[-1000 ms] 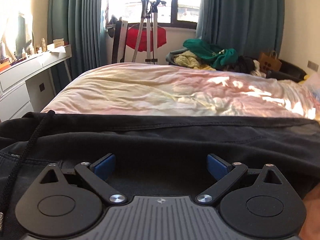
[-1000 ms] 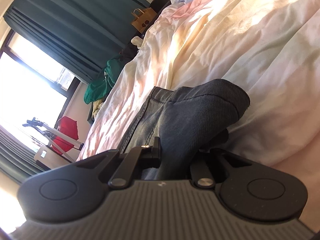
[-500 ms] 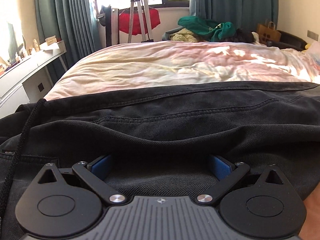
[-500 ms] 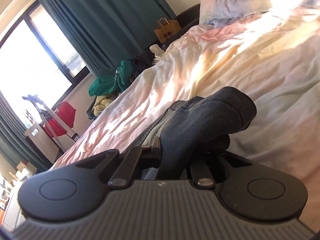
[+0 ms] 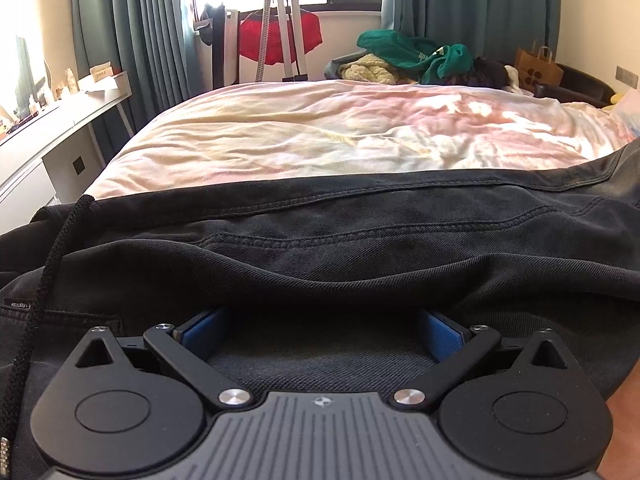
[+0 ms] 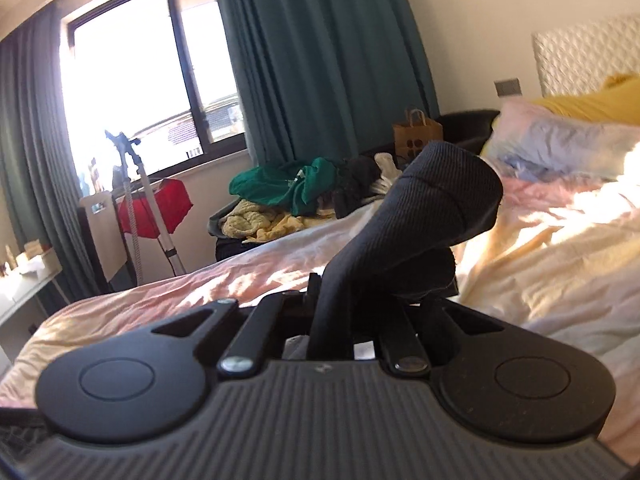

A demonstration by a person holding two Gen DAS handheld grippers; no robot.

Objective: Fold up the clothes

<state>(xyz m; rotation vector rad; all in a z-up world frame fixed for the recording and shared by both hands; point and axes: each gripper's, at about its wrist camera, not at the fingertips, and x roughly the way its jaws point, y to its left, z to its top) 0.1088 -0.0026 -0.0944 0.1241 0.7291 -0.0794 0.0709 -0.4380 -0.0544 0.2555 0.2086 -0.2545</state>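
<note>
A black garment (image 5: 360, 248) with a drawstring cord (image 5: 52, 248) lies across the near edge of the bed (image 5: 320, 136). My left gripper (image 5: 320, 322) rests low on it. Its blue pads (image 5: 204, 324) stand wide apart, and a fold of the cloth drapes over their tips without being pinched. In the right wrist view my right gripper (image 6: 332, 312) is shut on a dark ribbed end of the garment (image 6: 424, 208). That end sticks up and curls over in front of the camera, above the bed (image 6: 560, 264).
A pile of green and yellow clothes (image 5: 412, 56) and a brown paper bag (image 5: 538, 66) lie beyond the bed's far side. A white desk (image 5: 52, 120) stands at the left. Pillows (image 6: 560, 144) sit at the bed's head. A metal stand with a red cloth (image 5: 280, 36) is under the window.
The right gripper has risen and rolled to level, carrying the garment's end up with it. In the left wrist view the cloth's right side has lifted and more of the garment shows.
</note>
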